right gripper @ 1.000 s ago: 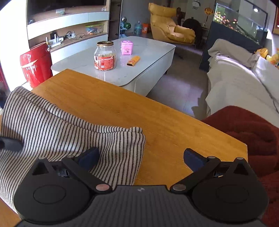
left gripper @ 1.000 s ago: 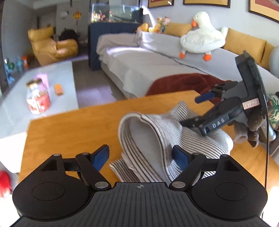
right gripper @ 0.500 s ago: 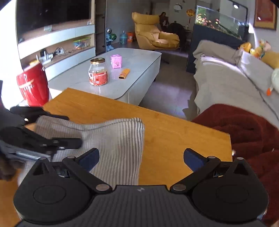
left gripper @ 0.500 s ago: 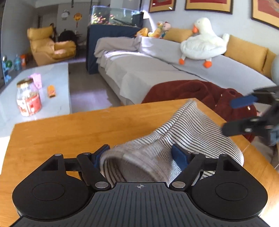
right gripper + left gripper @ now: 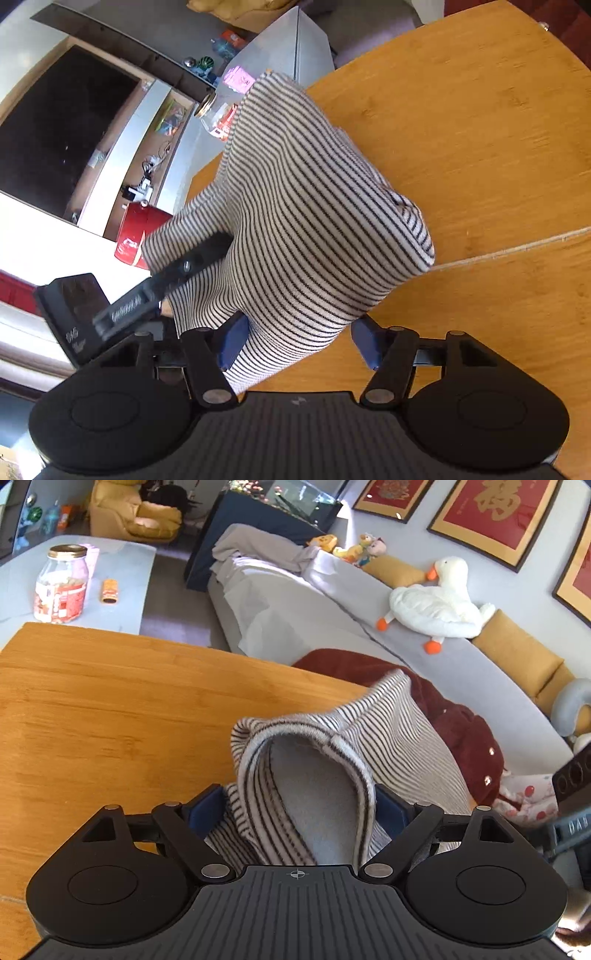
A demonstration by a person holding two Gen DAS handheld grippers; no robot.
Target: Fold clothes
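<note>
A folded black-and-white striped garment (image 5: pixel 391 738) with a plain grey inside lies bunched over the wooden table (image 5: pixel 110 709). My left gripper (image 5: pixel 299 808) stands open with the bundle's thick folded edge between its blue pads, which do not pinch it. In the right wrist view the garment (image 5: pixel 306 206) fills the middle, and my right gripper (image 5: pixel 295 341) is open around its near end; the cloth touches the left pad and the right pad stands clear. The left gripper (image 5: pixel 177 273) shows there against the garment's left side.
A dark red garment (image 5: pixel 461 720) hangs off the table's far right edge beside a grey sofa (image 5: pixel 369 627) with a white plush duck (image 5: pixel 436 605). A low white coffee table (image 5: pixel 122 565) carries a jar (image 5: pixel 61 585). A seam (image 5: pixel 517 247) crosses the tabletop.
The right gripper has swung round, tilted steeply, and closed in so the garment's end sits between its fingers. The left gripper has pushed further over the bundle. The garment has bunched up higher.
</note>
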